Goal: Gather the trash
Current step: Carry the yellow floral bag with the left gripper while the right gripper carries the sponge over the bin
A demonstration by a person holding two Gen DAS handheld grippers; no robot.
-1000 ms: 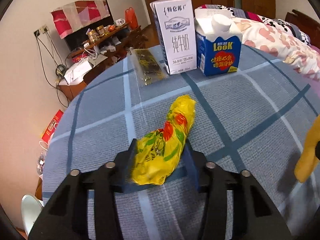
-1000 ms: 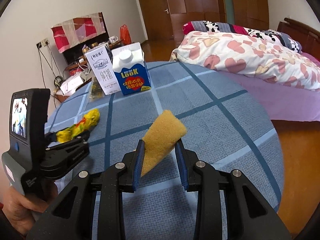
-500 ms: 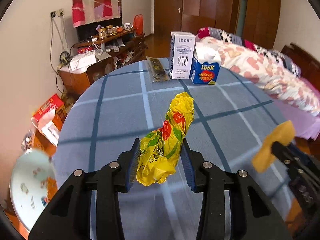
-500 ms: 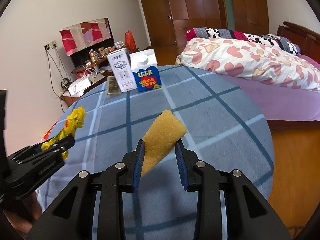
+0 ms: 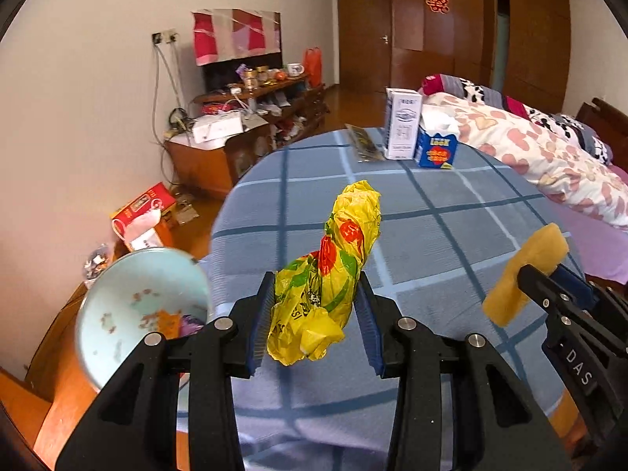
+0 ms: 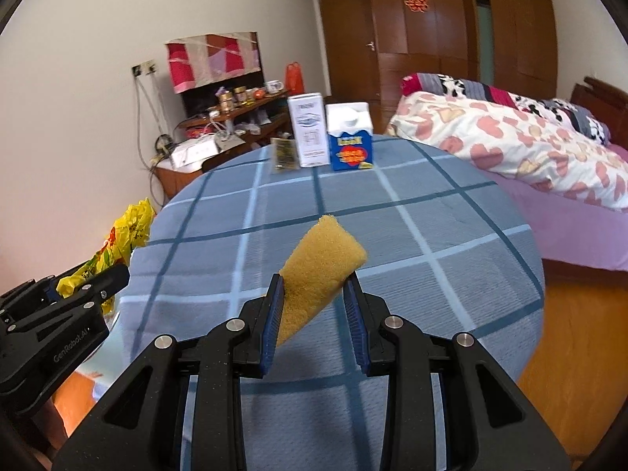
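The left gripper [image 5: 314, 322] has its jaws pinching a crumpled yellow wrapper [image 5: 329, 271], and the right gripper [image 6: 314, 314] has its jaws pressed onto a yellow sponge [image 6: 318, 274]. Both pieces hang in the air, clear of the cloth. A second ago the wrapper sat low over the bench [image 5: 451, 235] with the cartons looming just ahead; now both grippers have pulled back and risen, so the whole round top shows and the cartons look far off.

Newly in sight at the left gripper's lower left, beside the bench edge, is a pale blue bin [image 5: 129, 314] with scraps already at its bottom. In the left wrist view the wrapper stands just beside the bin's rim, not yet over the opening. That suggests pickup is finished for these two items and the drop is the step in hand; the left load likely goes first, the sponge after.

At the far edge of the bench, a white milk carton [image 6: 309, 129], a blue carton [image 6: 350, 141] and a flat dark packet [image 6: 283, 154] remain standing, probably still to be collected. Beyond lies the bed [image 6: 530, 145].
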